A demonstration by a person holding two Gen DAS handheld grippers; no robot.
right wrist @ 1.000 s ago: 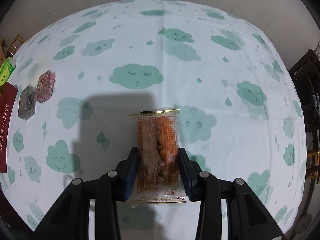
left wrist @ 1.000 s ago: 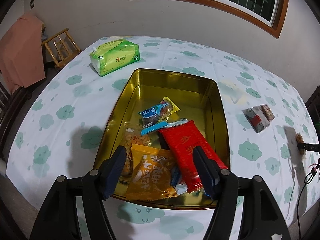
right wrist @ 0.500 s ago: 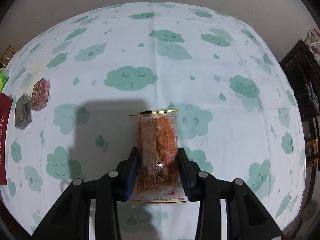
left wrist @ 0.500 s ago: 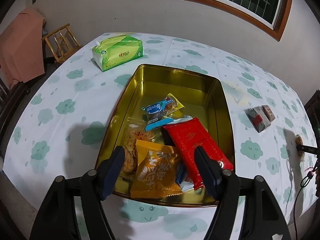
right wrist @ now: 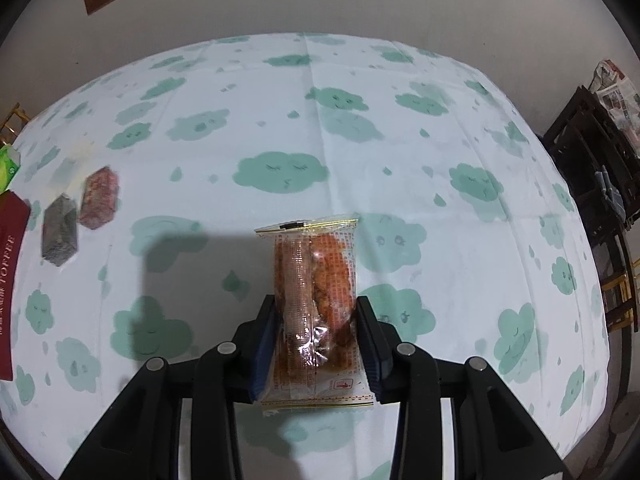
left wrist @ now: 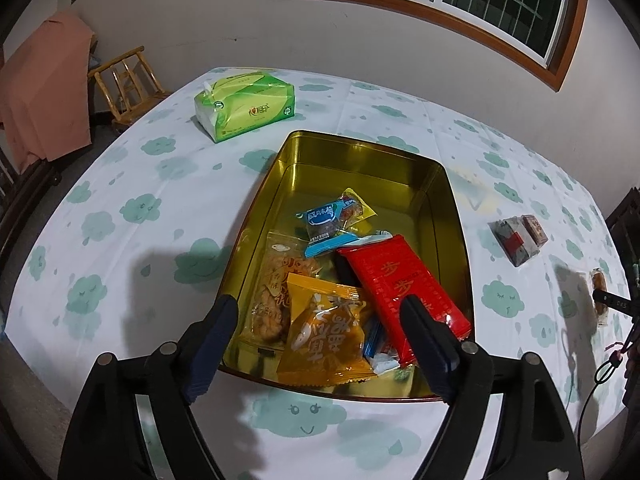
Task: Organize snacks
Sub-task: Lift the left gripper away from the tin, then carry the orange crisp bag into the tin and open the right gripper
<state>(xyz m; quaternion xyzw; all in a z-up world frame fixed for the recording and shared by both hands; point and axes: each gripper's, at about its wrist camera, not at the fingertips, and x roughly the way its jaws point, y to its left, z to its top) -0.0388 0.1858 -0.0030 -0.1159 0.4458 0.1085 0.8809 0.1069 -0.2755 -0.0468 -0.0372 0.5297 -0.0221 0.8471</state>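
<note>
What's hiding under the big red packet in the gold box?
Under the red packet in the gold box, something dark and a blue wrapper peek out. The rest is covered, so I can't tell what snacks they are.

Clear-wrapped orange snack (right wrist: pixel 316 304) pinched upright above tablecloth, gold tin (left wrist: pixel 436 216) – assorted packets inside, two small packets (left wrist: pixel 520 234) outside

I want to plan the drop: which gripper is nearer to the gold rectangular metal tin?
Left. The left gripper hovers over the tin's near end; the right gripper is away beside it.
</note>
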